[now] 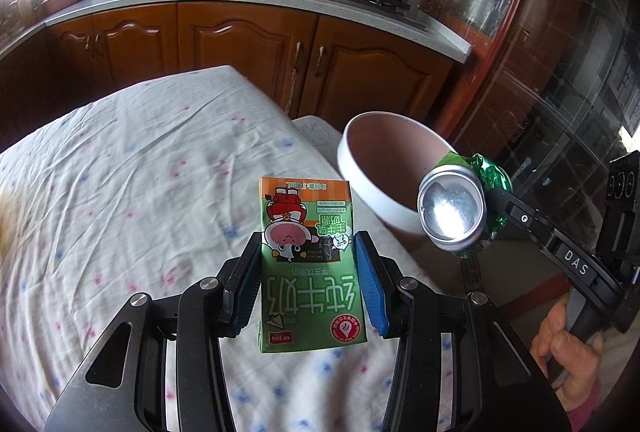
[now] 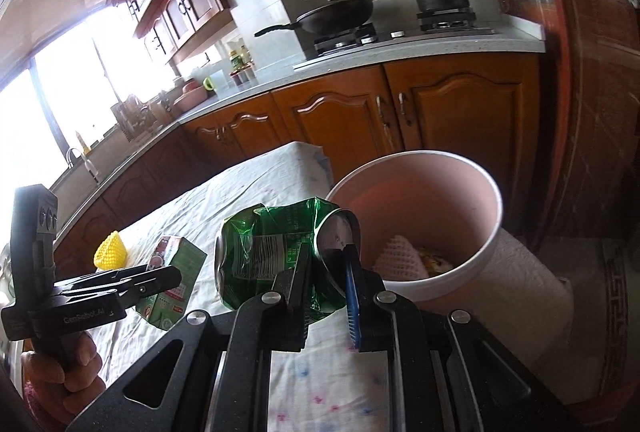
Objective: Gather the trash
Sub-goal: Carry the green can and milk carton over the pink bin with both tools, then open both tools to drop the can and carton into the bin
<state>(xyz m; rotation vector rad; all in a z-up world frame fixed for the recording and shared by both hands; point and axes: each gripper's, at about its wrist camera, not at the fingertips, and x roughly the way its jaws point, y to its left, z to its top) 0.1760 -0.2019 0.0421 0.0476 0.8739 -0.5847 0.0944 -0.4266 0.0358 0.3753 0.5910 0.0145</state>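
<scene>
Yellow lump (image 2: 111,250) in right view only

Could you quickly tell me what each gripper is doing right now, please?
Left gripper: closed on the milk carton.
Right gripper: closed on the crushed green can.

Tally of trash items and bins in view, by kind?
Milk carton: 1
Crushed green can: 1
Yellow textured piece: 1
Pink bin: 1
Total: 4
</scene>
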